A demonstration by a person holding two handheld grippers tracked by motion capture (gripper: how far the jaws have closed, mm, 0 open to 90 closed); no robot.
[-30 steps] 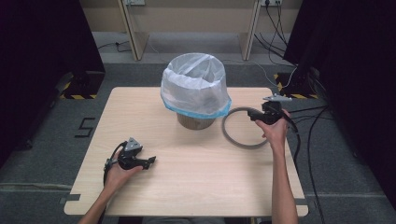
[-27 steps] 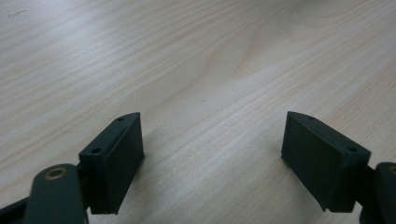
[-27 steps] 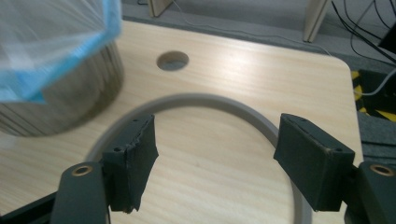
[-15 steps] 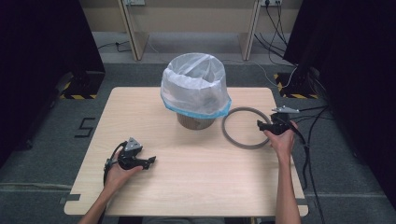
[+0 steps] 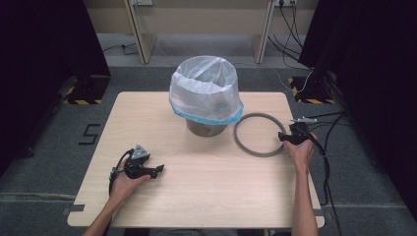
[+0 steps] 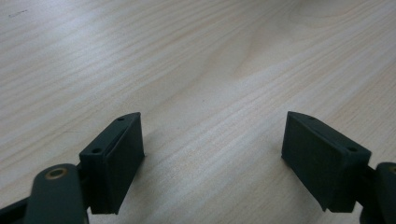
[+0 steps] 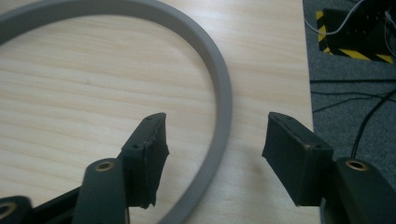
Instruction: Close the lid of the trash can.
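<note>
A grey ring (image 5: 260,134) lies flat on the wooden table (image 5: 196,196), right of a bin lined with a white bag (image 5: 205,93). My right gripper (image 5: 284,137) sits at the ring's right side, open; in the right gripper view the grey ring (image 7: 217,84) curves between the jaws of the right gripper (image 7: 215,154), which straddle its band without closing on it. My left gripper (image 5: 156,170) rests low over the table's front left, open, and the left gripper (image 6: 212,161) has nothing but bare wood between its jaws.
The table's right edge lies just beyond the right hand, with cables (image 5: 329,147) trailing off it to the floor. A yellow-and-black striped base (image 7: 355,42) stands on the floor past that edge. Dark curtains flank both sides.
My right gripper has come toward me along the ring's right side, from its far right rim down to its near right, and now straddles the band. The left gripper has not moved.
</note>
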